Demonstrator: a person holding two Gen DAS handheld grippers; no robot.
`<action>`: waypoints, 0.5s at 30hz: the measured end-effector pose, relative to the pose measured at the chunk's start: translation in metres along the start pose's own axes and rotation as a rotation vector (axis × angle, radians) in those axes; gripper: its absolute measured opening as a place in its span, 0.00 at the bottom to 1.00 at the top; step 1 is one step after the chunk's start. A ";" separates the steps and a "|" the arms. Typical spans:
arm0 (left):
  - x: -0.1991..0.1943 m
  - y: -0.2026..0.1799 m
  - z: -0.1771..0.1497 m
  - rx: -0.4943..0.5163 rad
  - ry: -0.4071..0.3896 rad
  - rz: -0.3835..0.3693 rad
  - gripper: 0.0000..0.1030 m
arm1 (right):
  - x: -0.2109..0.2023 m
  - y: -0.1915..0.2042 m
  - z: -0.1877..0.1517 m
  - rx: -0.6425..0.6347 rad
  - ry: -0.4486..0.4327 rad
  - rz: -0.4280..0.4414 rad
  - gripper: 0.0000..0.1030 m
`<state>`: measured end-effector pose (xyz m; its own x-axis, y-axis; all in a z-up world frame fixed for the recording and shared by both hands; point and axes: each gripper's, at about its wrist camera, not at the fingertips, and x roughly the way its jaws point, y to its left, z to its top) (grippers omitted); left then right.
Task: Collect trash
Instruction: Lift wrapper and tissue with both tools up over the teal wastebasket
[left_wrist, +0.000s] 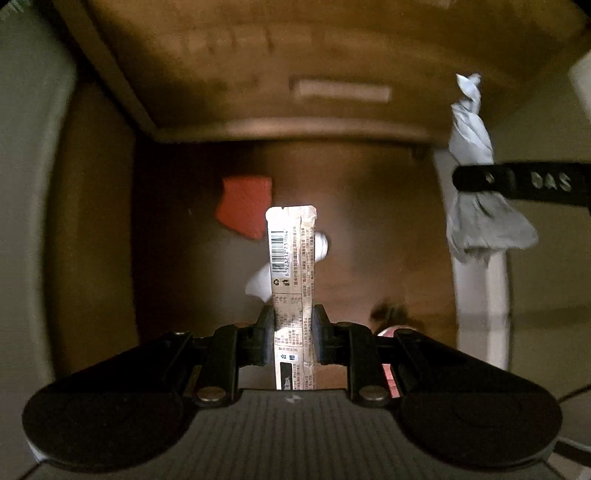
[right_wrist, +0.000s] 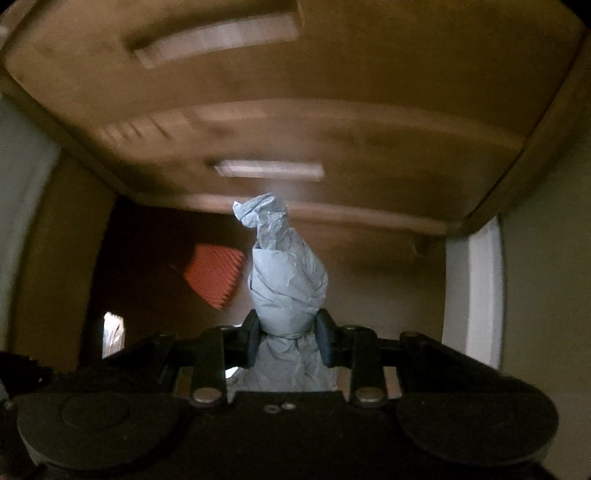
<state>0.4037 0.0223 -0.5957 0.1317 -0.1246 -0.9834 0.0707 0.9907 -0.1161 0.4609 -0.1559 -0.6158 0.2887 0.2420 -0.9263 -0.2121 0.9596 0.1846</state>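
Two pieces of trash are in hand. The left gripper (left_wrist: 293, 334) clamps a long, flat sachet wrapper (left_wrist: 291, 258) with a barcode near its far end. The right gripper (right_wrist: 288, 338) clamps a twisted wad of pale crumpled paper (right_wrist: 286, 280); in the left wrist view the same wad hangs at 2 o'clock, pinched by a black finger.

Progress, as a judgement: both pick-ups look done, while disposal is not shown, since no bin can be made out.

Left on the dark floor (left_wrist: 369, 240) are a red scrap (left_wrist: 245, 206) at about 11 o'clock of the wrapper, some white pieces (left_wrist: 258, 284) partly hidden behind it, and a blurred item at 4 o'clock that cannot be identified. A brown wooden cabinet (left_wrist: 258, 55) fills the 12 o'clock region.

Orientation: the wrapper's long axis runs along the fingers, free end toward 12 o'clock, away from the camera. The wad's long axis likewise lies along its gripper, the twisted tip leaning slightly toward 11 o'clock.
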 end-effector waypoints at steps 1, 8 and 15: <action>-0.018 0.002 0.004 0.001 -0.018 0.002 0.20 | -0.016 0.005 0.007 0.006 -0.010 0.004 0.29; -0.154 0.015 0.032 -0.008 -0.157 -0.011 0.20 | -0.156 0.045 0.053 -0.001 -0.108 0.038 0.29; -0.291 0.023 0.055 0.040 -0.337 -0.057 0.20 | -0.267 0.096 0.089 -0.056 -0.191 0.057 0.29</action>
<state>0.4211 0.0780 -0.3045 0.4449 -0.1968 -0.8737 0.1252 0.9796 -0.1570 0.4465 -0.1158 -0.3219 0.4454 0.3232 -0.8350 -0.2832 0.9355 0.2111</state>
